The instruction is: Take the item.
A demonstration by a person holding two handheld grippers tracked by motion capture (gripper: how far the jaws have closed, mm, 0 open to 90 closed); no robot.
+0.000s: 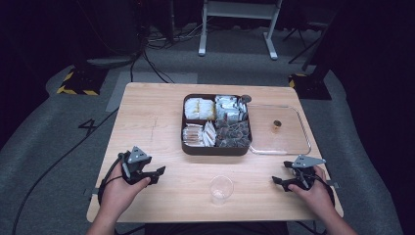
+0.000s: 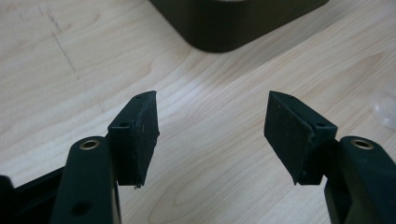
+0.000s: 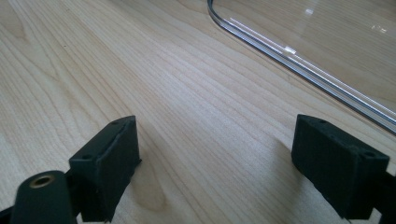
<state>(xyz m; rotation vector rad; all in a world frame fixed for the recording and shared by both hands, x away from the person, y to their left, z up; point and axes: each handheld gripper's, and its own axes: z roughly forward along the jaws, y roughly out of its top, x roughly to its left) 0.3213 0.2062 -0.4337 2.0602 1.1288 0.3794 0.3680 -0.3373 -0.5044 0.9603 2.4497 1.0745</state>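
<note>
Left hand-held gripper (image 1: 157,175) raised just off the desk (image 1: 156,122), jaws partly apart and gripping nothing, aimed toward the clear plastic cup (image 1: 221,189) standing upright near the front edge, likely for a pick-up. Right hand-held gripper (image 1: 281,180) low on the desk, jaws wide and empty, just beside the clear lid (image 1: 288,139) lying flat next to the dark four-compartment box (image 1: 217,125). Box contents resembling wrapped packets, too small to identify; small brown item (image 1: 277,126) on the lid unclear.

A dark brown compartment tray (image 1: 192,147) sits mid-table, its four sections filled with packets. Touching its right side lies a clear plastic lid (image 1: 293,142) with a small brown cylindrical item (image 1: 277,126) resting on it. White desk legs (image 1: 270,41) stand beyond the wooden table (image 1: 151,117).
</note>
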